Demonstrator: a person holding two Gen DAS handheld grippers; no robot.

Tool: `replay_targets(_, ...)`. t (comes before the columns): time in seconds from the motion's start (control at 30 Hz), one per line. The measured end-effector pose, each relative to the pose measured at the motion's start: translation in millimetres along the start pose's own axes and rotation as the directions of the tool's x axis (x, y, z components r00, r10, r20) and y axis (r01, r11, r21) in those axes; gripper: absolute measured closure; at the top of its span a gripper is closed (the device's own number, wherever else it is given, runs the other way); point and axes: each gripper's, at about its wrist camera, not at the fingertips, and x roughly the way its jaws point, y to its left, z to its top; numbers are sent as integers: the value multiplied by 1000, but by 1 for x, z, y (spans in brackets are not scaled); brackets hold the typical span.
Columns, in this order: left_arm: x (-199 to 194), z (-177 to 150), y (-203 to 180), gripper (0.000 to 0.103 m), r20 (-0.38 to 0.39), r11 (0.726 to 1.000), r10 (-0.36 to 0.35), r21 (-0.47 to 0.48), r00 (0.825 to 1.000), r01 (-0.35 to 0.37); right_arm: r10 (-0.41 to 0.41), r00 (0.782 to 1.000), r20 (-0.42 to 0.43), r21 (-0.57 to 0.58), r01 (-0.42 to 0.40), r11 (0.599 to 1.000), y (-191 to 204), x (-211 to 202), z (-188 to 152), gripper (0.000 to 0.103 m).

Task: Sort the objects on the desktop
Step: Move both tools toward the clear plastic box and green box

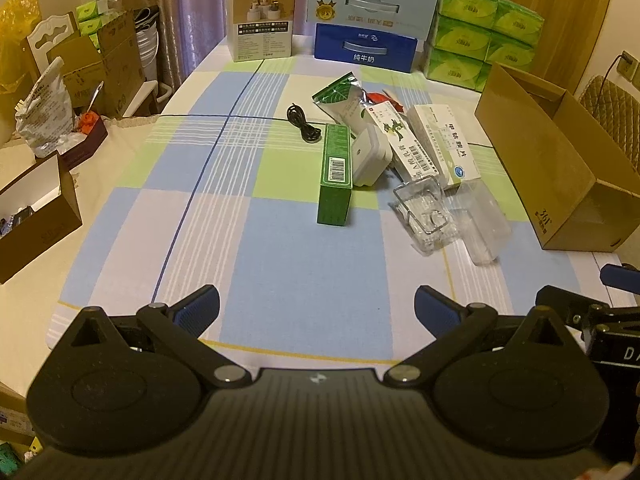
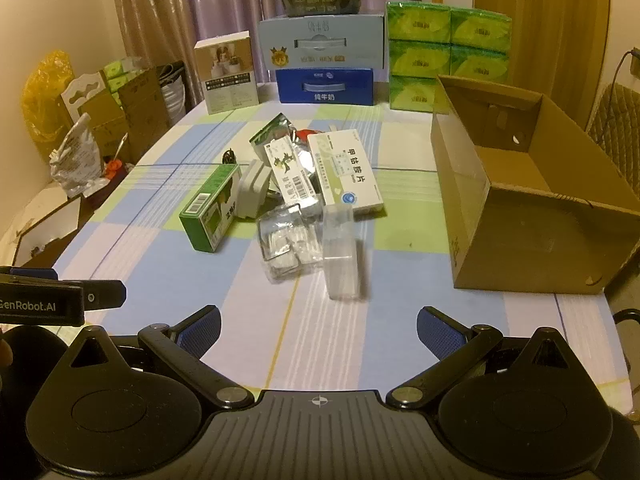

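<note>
A: Left wrist view. Left claw low over near edge of table, spread wide, pinching nothing, touching nothing. Clutter heaped ahead and right of centre: green box, white adapter touching its right side, black cable coiled behind.

B: Right wrist view. Right claw likewise splayed wide and bare, pads clear of cloth. Same heap dead ahead, slightly left: clear plastic case nearest, crinkled clear packet touching it on the left, white medicine box behind, foil pouch at the back.

A: Which side closer to the cardboard box?

B: Right one. Open box just right of heap, mouth up, looks unfilled from this angle. Likely the sorting bin, though only a guess.

A: Long axis of clear plastic case?

B: Runs roughly away from right claw, near end pointing back at it. Straight reach ahead, fingers closing across the narrow width. Little wrist turn wanted, by the look of it.

A: Green box also lengthwise away from left claw, barcode face up, standing clear on its left side. Easiest pick for left.

B: Sorting not yet begun, judging from pile. Caution: case transparent, edges hard to read; packet touching it, might drag along.
</note>
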Motion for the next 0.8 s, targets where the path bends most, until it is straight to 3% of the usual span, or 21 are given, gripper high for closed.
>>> replay_targets(0.8, 35, 26, -2, 1, 3, 996, 17, 85, 1000, -17, -24, 999, 32, -38, 25, 999, -13, 28, 11, 2)
